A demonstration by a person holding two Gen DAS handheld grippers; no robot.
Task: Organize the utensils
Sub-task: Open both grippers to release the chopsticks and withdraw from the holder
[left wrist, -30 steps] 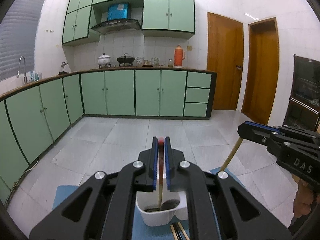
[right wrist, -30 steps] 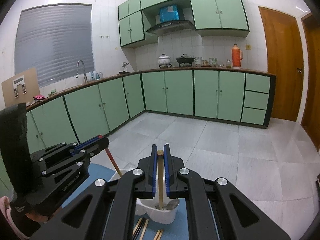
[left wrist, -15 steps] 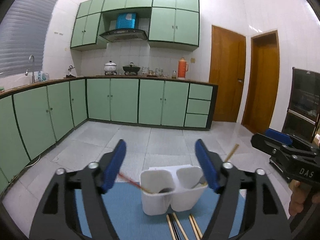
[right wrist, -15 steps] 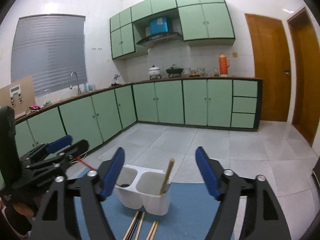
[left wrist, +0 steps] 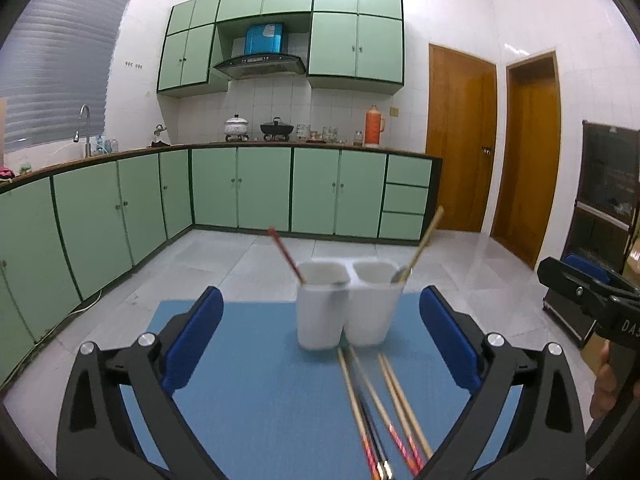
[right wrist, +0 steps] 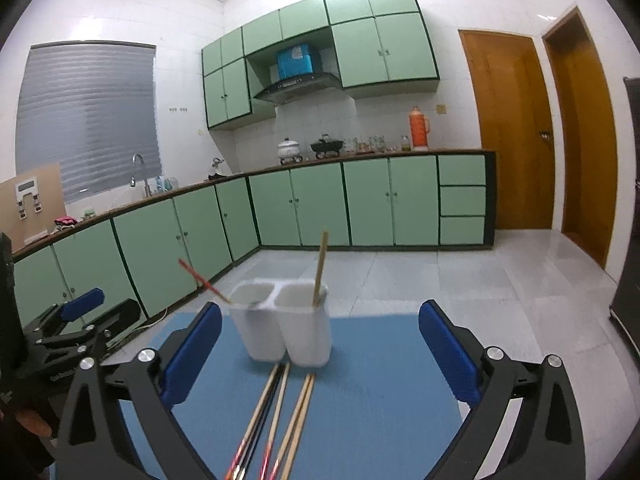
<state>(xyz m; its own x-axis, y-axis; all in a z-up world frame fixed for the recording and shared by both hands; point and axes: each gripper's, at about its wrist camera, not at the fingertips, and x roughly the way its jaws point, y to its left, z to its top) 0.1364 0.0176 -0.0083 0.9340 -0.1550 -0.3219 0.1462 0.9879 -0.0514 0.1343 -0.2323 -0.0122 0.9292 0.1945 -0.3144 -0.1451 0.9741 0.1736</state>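
My left tool (left wrist: 322,340) and right tool (right wrist: 320,344) gape empty near the white holder (left wrist: 348,304); chopsticks (left wrist: 380,408) lie before it.

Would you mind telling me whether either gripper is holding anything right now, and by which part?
Nothing is held: the left gripper and the right gripper are both open and empty.

the left gripper (left wrist: 322,334) has its jaws spread wide, nothing between the blue pads (left wrist: 194,336). the right gripper (right wrist: 320,336) is likewise spread wide and empty, held level beside the left.
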